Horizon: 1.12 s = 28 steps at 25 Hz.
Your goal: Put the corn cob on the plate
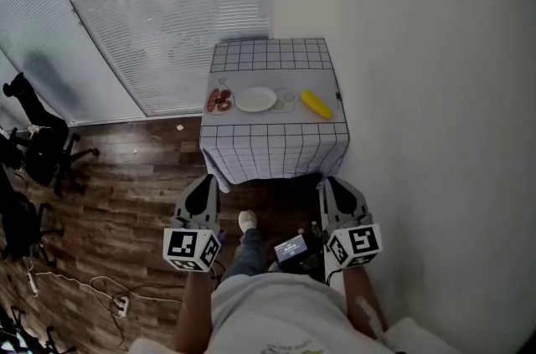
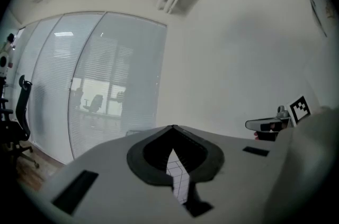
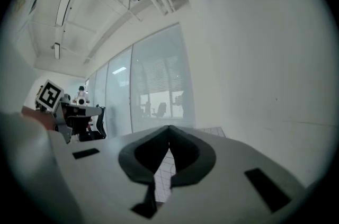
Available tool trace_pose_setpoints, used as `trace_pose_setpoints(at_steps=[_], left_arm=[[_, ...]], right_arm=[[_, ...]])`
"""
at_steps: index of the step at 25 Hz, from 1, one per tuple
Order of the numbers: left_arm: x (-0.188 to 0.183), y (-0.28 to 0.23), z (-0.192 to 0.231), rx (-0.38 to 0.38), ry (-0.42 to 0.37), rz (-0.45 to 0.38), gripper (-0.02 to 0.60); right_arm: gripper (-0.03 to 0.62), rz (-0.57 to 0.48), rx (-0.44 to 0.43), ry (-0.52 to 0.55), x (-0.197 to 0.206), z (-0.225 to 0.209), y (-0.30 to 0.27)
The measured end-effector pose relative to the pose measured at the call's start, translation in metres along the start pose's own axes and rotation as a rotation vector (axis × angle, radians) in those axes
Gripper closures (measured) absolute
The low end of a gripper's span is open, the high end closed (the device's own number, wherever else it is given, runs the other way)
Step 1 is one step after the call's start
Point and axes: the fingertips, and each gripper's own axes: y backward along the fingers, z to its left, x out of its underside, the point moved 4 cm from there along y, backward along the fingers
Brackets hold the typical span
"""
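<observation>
Step in hand: The start of the job is judged to be in hand, with the reach toward the corn not yet made. Nothing has been picked up.
Corn: The long yellow corn cob (image 1: pixel 316 104) is seen lying to the right of the round white plate (image 1: pixel 255 99), not touching it. A small clear thing (image 1: pixel 286 100) lies between them.
Plate: It is seen bare, in the middle of the table with the white checked cloth (image 1: pixel 268 55). A small dish with red bits (image 1: pixel 219 101) lies just left of the plate.
Left gripper (image 1: pixel 204 183): It is held well short of the plate, over the wooden floor (image 1: pixel 126 177). Its fingers (image 2: pixel 106 175) are pressed together and nothing is between them.
Right gripper (image 1: pixel 335 187): It is also held well short of the plate. Its fingers (image 3: pixel 238 164) are pressed together on nothing.
Next move: The right gripper is likely best used, as the corn is on the plate's right. It must be brought close, its fingers spread, and the corn pinched across its middle.
</observation>
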Motion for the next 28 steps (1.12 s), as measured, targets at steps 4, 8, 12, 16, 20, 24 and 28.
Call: trace_pose_setpoints(at_steps=[4, 8, 12, 16, 20, 24, 28], left_arm=[[0.005, -0.027, 0.005, 0.014, -0.027, 0.032, 0.574], [0.006, -0.062, 0.019, 0.033, -0.054, 0.024, 0.574], [0.009, -0.105, 0.041, 0.058, -0.046, 0.030, 0.574], [0.005, -0.149, 0.065, 0.081, -0.046, 0.033, 0.574], [0.007, -0.189, 0.090, 0.123, -0.057, 0.043, 0.574], [0.004, -0.227, 0.118, 0.123, -0.062, 0.062, 0.574], [-0.001, -0.261, 0.146, 0.125, -0.073, 0.069, 0.574]], right_arm=[[0.588, 0.026, 0.019, 0.025, 0.003, -0.010, -0.023], [0.588, 0.031, 0.031, 0.037, 0.002, -0.023, -0.056], [0.588, 0.066, 0.026, 0.043, 0.004, -0.033, -0.099], [0.588, 0.090, 0.027, 0.053, -0.001, -0.041, -0.148], [0.588, 0.123, 0.010, 0.035, 0.000, -0.042, -0.196], [0.588, 0.148, 0.018, 0.026, -0.001, -0.046, -0.237], [0.588, 0.156, 0.045, 0.025, -0.002, -0.055, -0.277]])
